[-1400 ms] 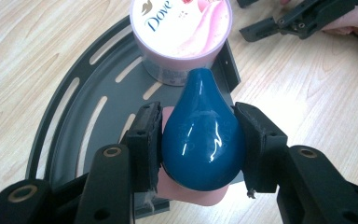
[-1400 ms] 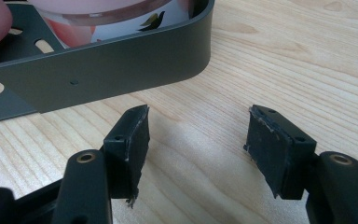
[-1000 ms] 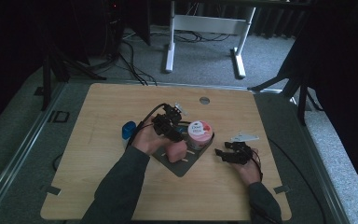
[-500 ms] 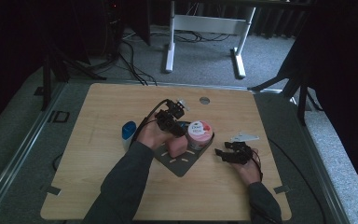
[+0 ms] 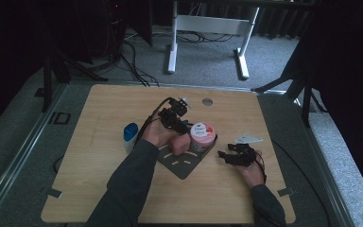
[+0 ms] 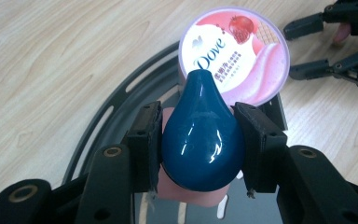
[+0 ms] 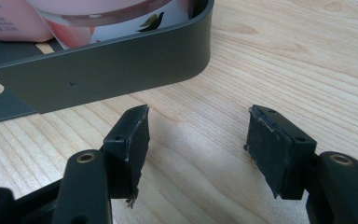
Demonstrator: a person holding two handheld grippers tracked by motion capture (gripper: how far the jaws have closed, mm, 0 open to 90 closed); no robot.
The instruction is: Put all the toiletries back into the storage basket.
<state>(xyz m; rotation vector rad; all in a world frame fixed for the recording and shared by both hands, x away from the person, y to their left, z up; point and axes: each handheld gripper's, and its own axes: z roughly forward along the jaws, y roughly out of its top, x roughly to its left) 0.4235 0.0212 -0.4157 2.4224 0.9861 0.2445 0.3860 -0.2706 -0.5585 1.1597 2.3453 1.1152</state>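
Note:
A pink bottle (image 5: 182, 144) with a glossy dark blue teardrop cap (image 6: 200, 144) stands over the dark grey tray (image 5: 184, 168). My left gripper (image 6: 198, 126) is shut on the cap, one pad pressed on each side. Just beyond it a round pink Dove tub (image 6: 235, 51) sits in the tray's far corner (image 5: 201, 135). My right gripper (image 7: 198, 135) rests low over the wood, open with nothing between its jaws, just outside the tray's rounded wall (image 7: 107, 70). In the high view the right gripper (image 5: 227, 156) lies right of the tray.
A small blue-and-white bottle (image 5: 130, 135) stands on the table left of my left forearm. A round grommet (image 5: 207, 101) sits near the far edge. A white desk frame (image 5: 208, 28) stands on the floor beyond. Bare wood lies at the table's front and far left.
My left hand has shifted slightly right, toward the Dove tub, with the bottle still in its grip. The right gripper has not moved.

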